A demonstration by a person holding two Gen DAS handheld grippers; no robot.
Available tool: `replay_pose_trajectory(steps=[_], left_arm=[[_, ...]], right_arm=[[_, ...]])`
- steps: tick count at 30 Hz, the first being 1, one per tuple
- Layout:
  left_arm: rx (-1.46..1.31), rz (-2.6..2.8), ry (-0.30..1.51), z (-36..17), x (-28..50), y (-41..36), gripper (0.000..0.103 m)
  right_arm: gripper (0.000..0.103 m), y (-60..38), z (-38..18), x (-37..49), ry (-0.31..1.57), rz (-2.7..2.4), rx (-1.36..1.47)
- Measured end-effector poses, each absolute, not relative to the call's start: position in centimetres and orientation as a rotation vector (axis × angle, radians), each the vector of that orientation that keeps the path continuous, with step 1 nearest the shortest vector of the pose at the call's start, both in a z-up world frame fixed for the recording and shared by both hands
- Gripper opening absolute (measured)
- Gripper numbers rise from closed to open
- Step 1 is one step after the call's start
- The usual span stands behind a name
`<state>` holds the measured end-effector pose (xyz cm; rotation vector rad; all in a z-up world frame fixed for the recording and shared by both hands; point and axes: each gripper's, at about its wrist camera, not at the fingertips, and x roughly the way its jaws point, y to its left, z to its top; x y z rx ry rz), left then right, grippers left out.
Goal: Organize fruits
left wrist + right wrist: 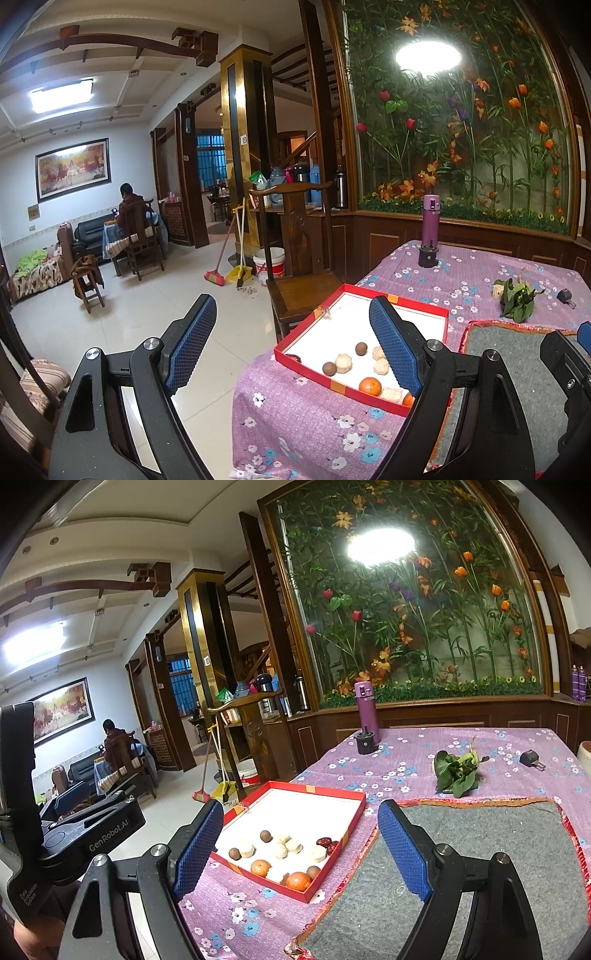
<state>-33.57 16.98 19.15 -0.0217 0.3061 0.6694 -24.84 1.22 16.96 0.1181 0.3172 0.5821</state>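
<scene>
Right wrist: red box holds tangerines, pale rounds, brown balls; both jaws released, empty.

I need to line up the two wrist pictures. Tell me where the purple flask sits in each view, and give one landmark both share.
Left wrist view: the purple flask stands upright at the far edge of the table, right of centre, behind a small black stand.
Right wrist view: the purple flask stands upright at the far table edge, just right of centre, behind the same stand.
Shared landmark: the red tray holding the fruit.
</scene>
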Motion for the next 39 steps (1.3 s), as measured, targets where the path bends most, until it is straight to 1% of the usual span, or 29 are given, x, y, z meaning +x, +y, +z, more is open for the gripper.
replay_pose_trajectory(steps=[20,39], left_arm=[[-0.026,0.675,0.305,20.5,-33.8,17.7,0.085],[-0.027,0.678,0.310,20.0,-33.7,17.8,0.085]], right_arm=[[0.084,1.3,17.0,-24.8,0.318,0.586,0.116],[0.084,1.8,16.4,-24.6,0.331,0.588,0.115]])
